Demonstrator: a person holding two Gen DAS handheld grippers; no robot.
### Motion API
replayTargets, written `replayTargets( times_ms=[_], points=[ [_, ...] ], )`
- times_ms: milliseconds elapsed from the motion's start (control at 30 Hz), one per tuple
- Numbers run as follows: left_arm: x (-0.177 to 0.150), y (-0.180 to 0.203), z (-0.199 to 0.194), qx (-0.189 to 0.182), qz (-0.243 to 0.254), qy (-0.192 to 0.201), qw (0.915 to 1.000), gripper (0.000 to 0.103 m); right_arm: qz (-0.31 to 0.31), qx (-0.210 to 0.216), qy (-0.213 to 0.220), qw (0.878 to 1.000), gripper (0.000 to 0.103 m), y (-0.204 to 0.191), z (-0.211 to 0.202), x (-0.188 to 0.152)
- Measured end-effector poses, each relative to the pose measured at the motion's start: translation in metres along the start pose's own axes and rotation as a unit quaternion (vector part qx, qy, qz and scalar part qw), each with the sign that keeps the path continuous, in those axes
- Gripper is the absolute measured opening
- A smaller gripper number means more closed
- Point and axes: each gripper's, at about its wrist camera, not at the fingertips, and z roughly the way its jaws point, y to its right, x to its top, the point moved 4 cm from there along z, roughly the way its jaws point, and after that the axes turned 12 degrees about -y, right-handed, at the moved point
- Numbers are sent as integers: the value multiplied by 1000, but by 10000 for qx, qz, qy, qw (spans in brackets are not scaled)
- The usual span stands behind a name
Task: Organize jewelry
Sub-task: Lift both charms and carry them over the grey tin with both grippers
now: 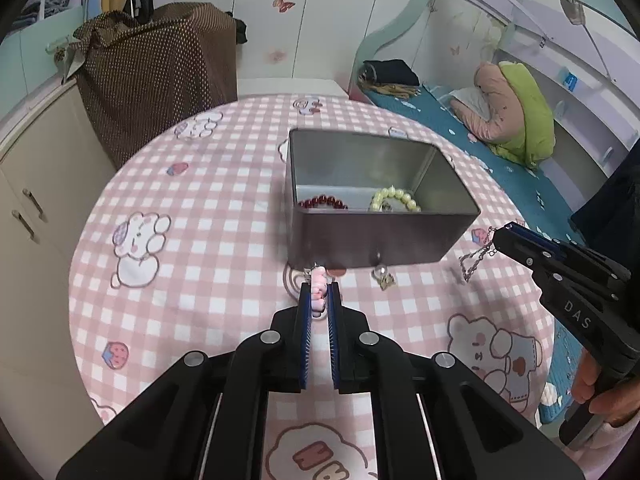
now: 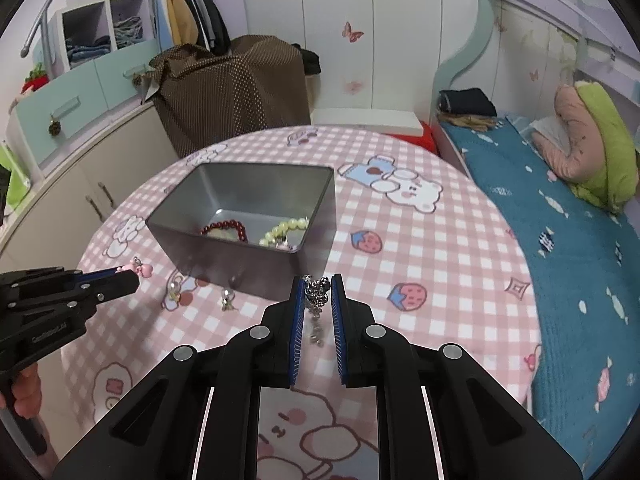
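Metal tin (image 1: 372, 236) on the checked tablecloth (image 1: 208, 240), beads inside.
Left gripper (image 1: 319, 294) clamps a pink charm (image 1: 319, 280) at the tin's six o'clock; right gripper (image 2: 319, 292) grips a silver chain (image 2: 316, 298) at its four o'clock.

"DAS" stands on the right tool (image 1: 502, 236); the left tool's lettering seems unreadable.

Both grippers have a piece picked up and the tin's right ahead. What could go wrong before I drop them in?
1. The silver chain hangs loose below the right gripper; its tail might snag the tin rim.
2. The left gripper pinches the pink charm only at the tips of its jaws, so it may slip.
3. A small earring lies against the tin's near wall; a low pass could knock it.
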Motion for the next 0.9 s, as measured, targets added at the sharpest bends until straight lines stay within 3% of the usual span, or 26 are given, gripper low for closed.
replayTargets(
  times_ms=[600, 900],
  points=[
    [54, 18, -31, -18, 377, 616, 9974, 7, -164, -60, 692, 9974, 14, -14, -36, 49],
    [75, 22, -27, -49, 453, 672, 9967, 7, -297, 34, 831, 9961, 14, -29, -35, 75]
  ],
)
